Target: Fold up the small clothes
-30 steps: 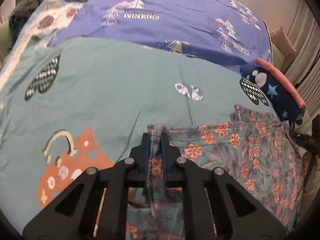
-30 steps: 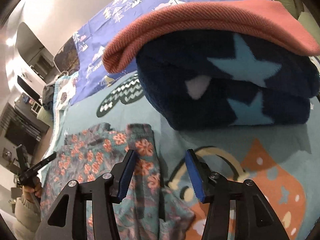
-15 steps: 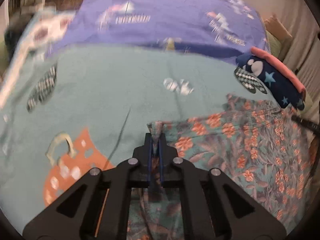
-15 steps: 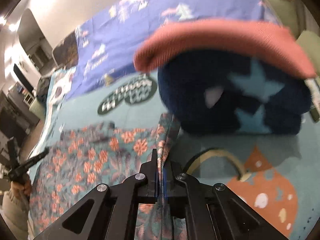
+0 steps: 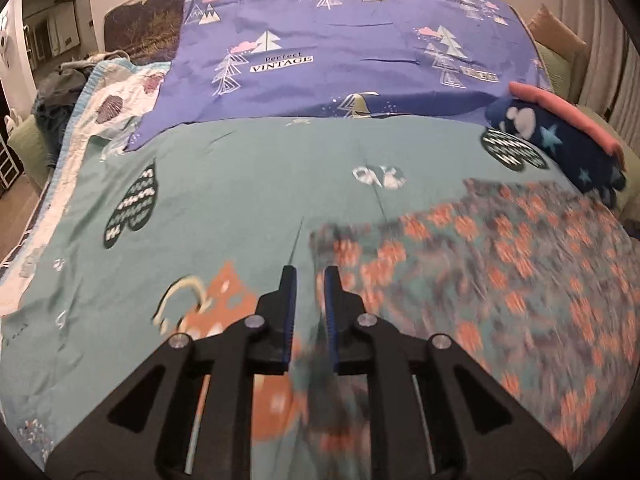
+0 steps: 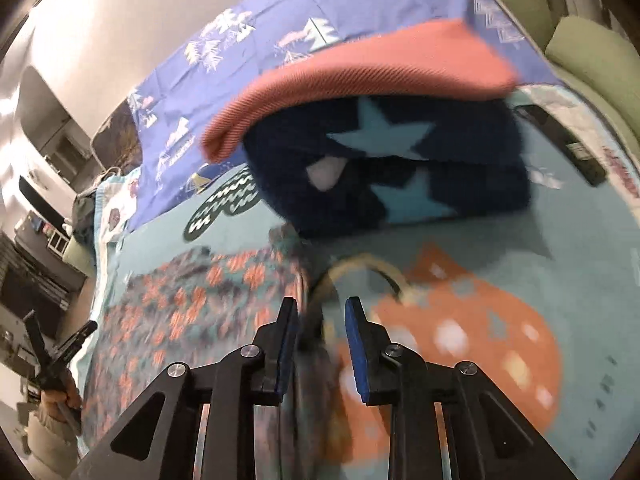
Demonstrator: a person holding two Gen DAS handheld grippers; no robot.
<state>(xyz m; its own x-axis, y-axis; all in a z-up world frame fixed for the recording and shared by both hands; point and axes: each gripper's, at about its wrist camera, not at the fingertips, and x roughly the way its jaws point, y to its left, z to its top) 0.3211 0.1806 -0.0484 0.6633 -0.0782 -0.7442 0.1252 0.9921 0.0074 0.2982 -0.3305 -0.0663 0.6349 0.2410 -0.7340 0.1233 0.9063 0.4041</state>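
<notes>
The left gripper hangs low over a bed covered by a teal printed sheet, its blue-padded jaws a little apart with nothing pinched between them. Just to its right lies the teal floral garment with orange blossoms, spread fairly flat on the sheet and badly motion-blurred; its near-left corner sits right beside the right-hand pad, and whether cloth and pad touch cannot be told from the blur. A narrow strip of the same fabric runs down under the jaws toward the bottom edge of the view.

The right gripper also has its jaws apart, wider than the left pair, and empty. The floral garment lies to its left in this view, its edge running close by the left-hand pad (again smeared, so contact is unclear). Under the jaws the sheet shows an orange cartoon shape with pale dots.

Beyond the garment, at the far right side of the bed, sits a folded navy fleece blanket with light-blue stars, with a folded coral-pink knit cloth lying on top of it. Further back a purple sheet printed with pine trees and the word "VINTAGE" covers the head of the bed. In the right wrist view the left gripper shows at the lower left, held in a hand.
</notes>
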